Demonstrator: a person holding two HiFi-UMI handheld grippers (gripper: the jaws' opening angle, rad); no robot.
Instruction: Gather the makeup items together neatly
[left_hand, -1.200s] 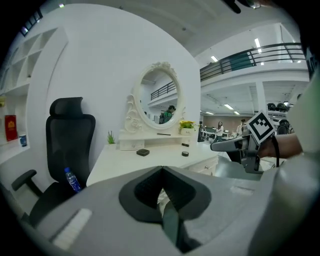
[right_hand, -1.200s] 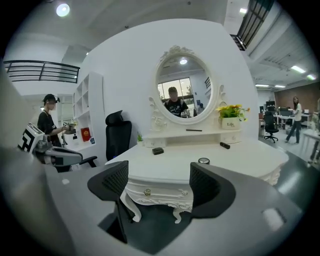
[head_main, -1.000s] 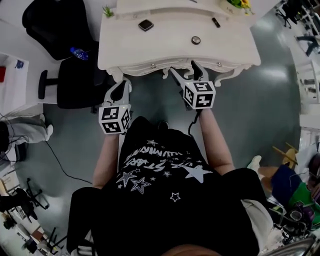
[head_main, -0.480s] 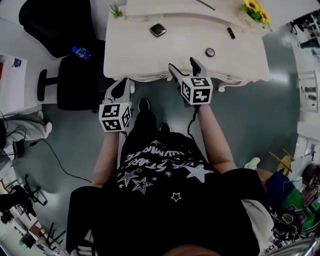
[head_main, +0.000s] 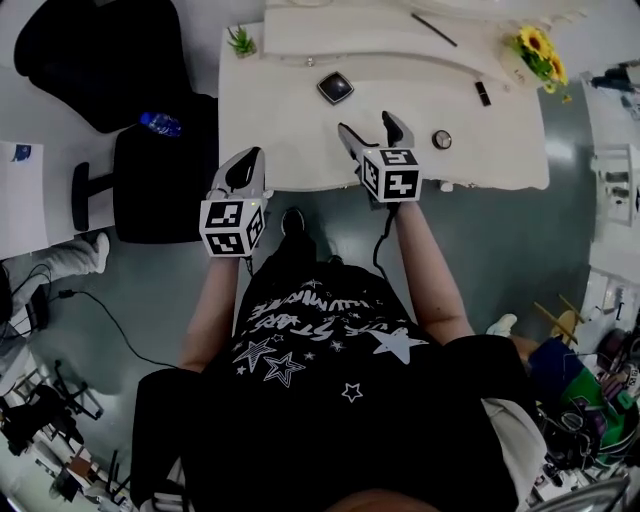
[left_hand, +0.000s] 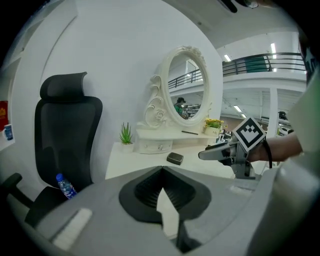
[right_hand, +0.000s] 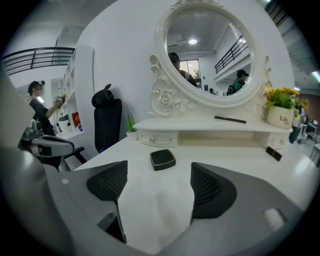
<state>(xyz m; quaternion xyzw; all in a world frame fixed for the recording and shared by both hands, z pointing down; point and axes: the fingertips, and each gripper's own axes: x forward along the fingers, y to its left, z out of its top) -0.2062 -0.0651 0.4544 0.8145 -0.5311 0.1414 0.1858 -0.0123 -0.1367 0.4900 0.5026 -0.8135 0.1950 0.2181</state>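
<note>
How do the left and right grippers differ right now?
The left gripper has jaws meeting at the tips; the right gripper has them wide apart. The right gripper reaches farther over the table than the left gripper, square compact ahead of its jaws. Both are empty.

Black compact (head_main: 335, 87), white vanity table (head_main: 290, 140), yellow flowers (head_main: 535, 45)

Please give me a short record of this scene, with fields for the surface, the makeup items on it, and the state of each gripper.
surface: white dressing table
items: square compact, round compact, small dark stick, all apart
shelf: thin dark pencil
left gripper: jaws together, empty, over the table's front edge
right gripper: jaws apart, empty, over the table
</note>
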